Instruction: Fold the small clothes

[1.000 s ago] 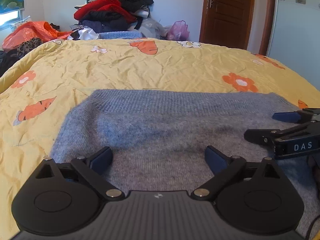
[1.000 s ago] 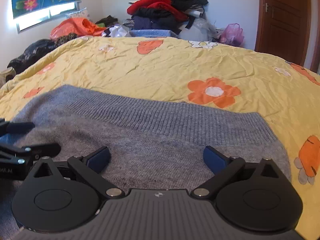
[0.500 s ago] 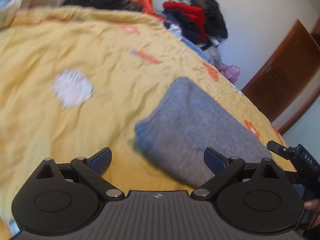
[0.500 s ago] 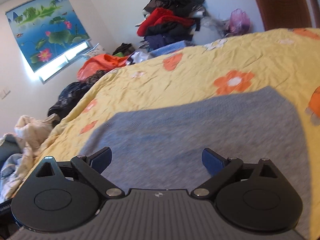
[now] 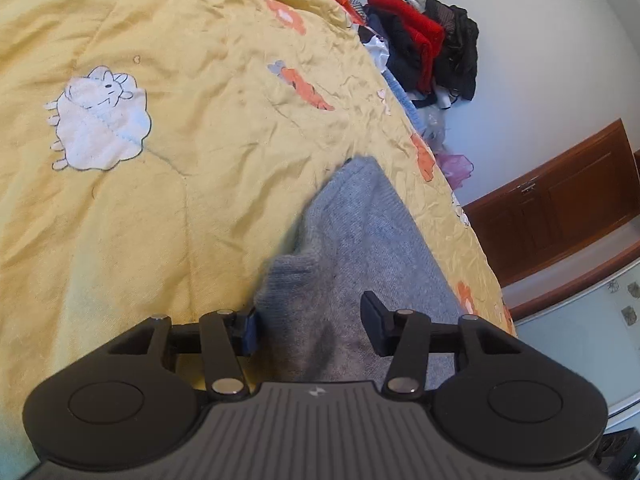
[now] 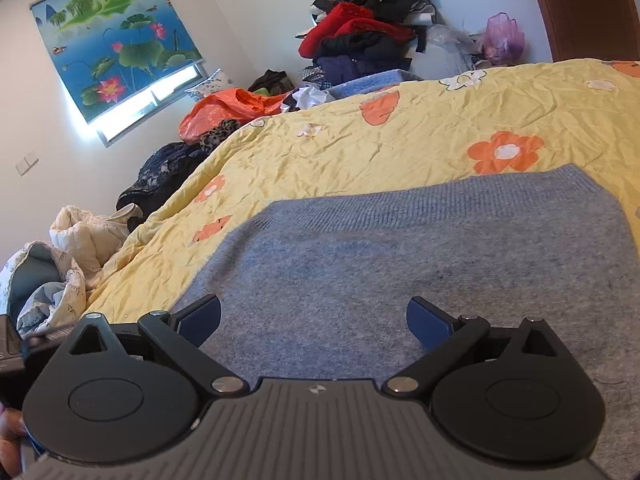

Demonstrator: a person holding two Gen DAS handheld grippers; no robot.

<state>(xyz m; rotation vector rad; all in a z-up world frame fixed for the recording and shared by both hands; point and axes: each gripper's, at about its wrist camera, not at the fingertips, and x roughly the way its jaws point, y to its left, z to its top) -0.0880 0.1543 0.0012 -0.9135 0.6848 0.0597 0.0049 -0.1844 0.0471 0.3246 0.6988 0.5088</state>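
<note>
A grey knit sweater [image 5: 360, 240] lies flat on the yellow flowered bedspread [image 5: 160, 220]. My left gripper [image 5: 310, 326] is rolled to one side at the sweater's near left corner. Its jaws are closing, and the thick edge of the cloth sits between them. The left pad [image 5: 250, 332] touches that edge, while the right pad [image 5: 372, 320] stands apart over the knit. In the right wrist view the sweater [image 6: 400, 260] fills the foreground. My right gripper [image 6: 314, 320] hovers open over its middle with nothing between its fingers.
A pile of red, black and dark clothes [image 6: 368, 40] stands against the far wall, with an orange bag [image 6: 224, 108] and more clothes along the bed's left side. A brown door [image 5: 560, 208] is behind the bed. A hand [image 6: 8, 432] shows at the lower left.
The left gripper swung to the sweater's left corner, rolled sideways, and its jaws narrowed around the cloth edge. The right gripper rose a little, tilted, and stayed open.
</note>
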